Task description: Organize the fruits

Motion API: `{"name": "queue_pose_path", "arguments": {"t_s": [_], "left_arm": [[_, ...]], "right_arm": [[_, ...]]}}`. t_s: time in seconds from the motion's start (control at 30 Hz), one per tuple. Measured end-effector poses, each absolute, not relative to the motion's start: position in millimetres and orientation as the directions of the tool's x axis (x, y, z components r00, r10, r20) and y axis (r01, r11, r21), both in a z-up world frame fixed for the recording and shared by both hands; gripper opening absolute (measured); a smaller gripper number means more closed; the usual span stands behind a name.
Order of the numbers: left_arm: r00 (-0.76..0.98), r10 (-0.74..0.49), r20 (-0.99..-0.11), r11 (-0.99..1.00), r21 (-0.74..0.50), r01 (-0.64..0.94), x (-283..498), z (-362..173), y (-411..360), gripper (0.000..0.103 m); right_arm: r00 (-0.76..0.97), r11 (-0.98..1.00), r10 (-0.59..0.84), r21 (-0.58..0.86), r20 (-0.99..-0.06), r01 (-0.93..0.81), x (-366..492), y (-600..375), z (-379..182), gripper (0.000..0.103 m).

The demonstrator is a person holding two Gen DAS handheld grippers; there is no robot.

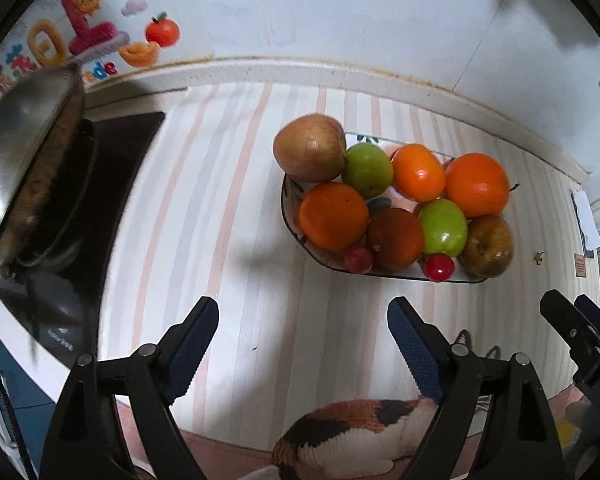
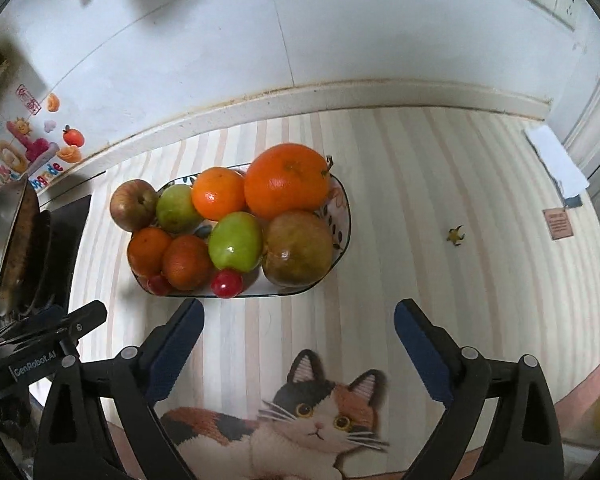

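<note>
A patterned oblong plate [image 2: 342, 216] [image 1: 290, 216] on the striped mat is heaped with fruit: several oranges [image 2: 286, 180] [image 1: 334, 216], two green fruits [image 2: 235, 241] [image 1: 443, 227], reddish-brown apples [image 2: 298, 248] [image 1: 310, 148] and two small red fruits [image 2: 227, 284] [image 1: 439, 267]. One apple [image 2: 133, 204] overhangs the plate's left end. My left gripper [image 1: 303, 342] hovers above the mat in front of the plate, open with nothing between its fingers. My right gripper [image 2: 299, 346] also hangs in front of the plate, open and holding nothing.
A steel pan [image 1: 24, 136] [image 2: 2, 236] sits on a dark stove at the left. A small yellow stem scrap [image 2: 456, 235] lies on the mat right of the plate. The mat shows a calico cat picture [image 2: 320, 412]. A tiled wall with stickers stands behind.
</note>
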State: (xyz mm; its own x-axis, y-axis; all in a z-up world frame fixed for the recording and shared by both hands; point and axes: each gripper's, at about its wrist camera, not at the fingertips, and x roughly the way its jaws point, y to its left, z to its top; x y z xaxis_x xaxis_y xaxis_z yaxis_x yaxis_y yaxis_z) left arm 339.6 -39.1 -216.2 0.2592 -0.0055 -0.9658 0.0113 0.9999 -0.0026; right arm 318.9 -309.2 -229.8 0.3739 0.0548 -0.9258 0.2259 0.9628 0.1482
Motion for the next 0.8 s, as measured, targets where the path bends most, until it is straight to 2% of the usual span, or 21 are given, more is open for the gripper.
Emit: {"name": "queue_pose_path", "arguments": {"t_s": [0.4, 0.8], "left_arm": [[0.401, -0.001, -0.916, 1.000, 0.003, 0.008, 273.1, -132.4, -47.7, 0.086], [0.510, -0.033, -0.860, 0.995, 0.021, 0.099, 175.2, -61.1, -38.4, 0.086]], "right_arm": [[0.458, 0.980, 0.046, 0.130, -0.888, 0.153, 267.1, -300.8, -156.5, 0.098], [0.556, 0.978, -0.001, 0.114, -0.831, 0.173, 158.0, -274.7, -71.1, 0.098]]}}
